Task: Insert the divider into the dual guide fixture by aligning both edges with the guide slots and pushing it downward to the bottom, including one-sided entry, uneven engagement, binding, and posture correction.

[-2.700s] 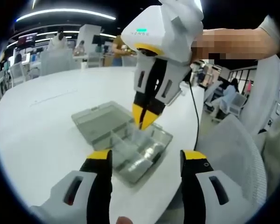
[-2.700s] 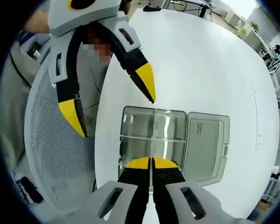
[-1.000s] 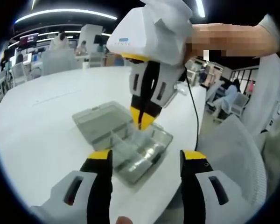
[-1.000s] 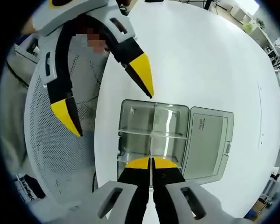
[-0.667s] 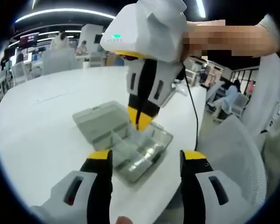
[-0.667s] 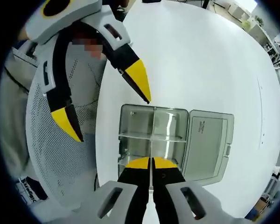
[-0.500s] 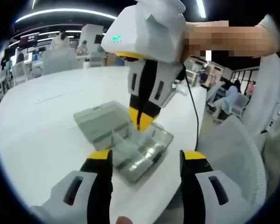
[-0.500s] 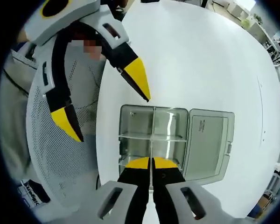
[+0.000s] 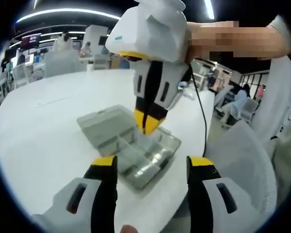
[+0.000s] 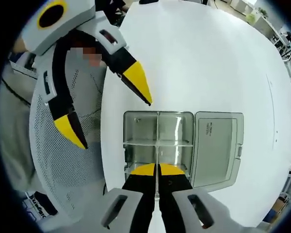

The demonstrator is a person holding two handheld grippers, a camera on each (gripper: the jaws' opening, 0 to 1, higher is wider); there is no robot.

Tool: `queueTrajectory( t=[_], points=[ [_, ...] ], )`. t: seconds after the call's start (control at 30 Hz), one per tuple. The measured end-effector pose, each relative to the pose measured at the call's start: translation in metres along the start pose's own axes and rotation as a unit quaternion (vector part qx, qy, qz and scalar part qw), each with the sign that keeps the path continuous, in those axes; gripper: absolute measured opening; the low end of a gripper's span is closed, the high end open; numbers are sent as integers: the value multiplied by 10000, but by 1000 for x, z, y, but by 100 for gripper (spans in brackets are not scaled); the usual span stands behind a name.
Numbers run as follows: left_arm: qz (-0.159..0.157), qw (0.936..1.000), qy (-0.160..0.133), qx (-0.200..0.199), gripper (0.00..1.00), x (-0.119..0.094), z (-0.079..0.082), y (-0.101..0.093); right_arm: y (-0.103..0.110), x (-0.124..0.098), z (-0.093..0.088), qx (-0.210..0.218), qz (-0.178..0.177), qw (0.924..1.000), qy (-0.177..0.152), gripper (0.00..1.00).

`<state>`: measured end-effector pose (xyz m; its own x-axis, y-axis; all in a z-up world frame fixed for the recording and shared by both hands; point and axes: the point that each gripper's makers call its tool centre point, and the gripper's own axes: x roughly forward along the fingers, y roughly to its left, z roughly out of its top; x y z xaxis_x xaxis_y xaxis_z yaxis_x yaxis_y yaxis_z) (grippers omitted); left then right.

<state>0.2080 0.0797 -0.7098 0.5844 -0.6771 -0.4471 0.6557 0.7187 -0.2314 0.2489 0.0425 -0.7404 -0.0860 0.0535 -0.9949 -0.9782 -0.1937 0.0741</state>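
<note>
Right gripper (image 10: 157, 167): jaws pressed together on thin clear divider (image 10: 157, 145), held upright over near edge of box. Left gripper (image 9: 150, 162): jaws spread wide, holding nothing, poised just short of box. Grey compartment box (image 10: 140, 145): lid (image 10: 217, 145) folded open flat beside it, cross partition inside, divider running along centre line. White round desk (image 10: 203, 63) beneath. Mesh chair (image 10: 63, 165) at desk edge.
</note>
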Motion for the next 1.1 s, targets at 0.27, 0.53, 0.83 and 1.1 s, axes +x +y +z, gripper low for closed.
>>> queueTrajectory(
  t=[0.27, 0.53, 0.83, 1.1],
  points=[
    [-8, 10000, -5, -3, 56, -1, 0, 2, 1, -2, 1, -7, 7, 10000, 58, 0],
    [-16, 10000, -5, 12, 56, -1, 0, 2, 2, -1, 3, -11, 12, 10000, 28, 0],
    [-20, 10000, 10, 9, 55, -1, 0, 3, 1, 1, 2, -30, -8, 9999, -120, 0],
    [-38, 10000, 33, 25, 55, 1, -1, 1, 3, 3, 0, -89, -61, 9990, -432, 0]
  ],
)
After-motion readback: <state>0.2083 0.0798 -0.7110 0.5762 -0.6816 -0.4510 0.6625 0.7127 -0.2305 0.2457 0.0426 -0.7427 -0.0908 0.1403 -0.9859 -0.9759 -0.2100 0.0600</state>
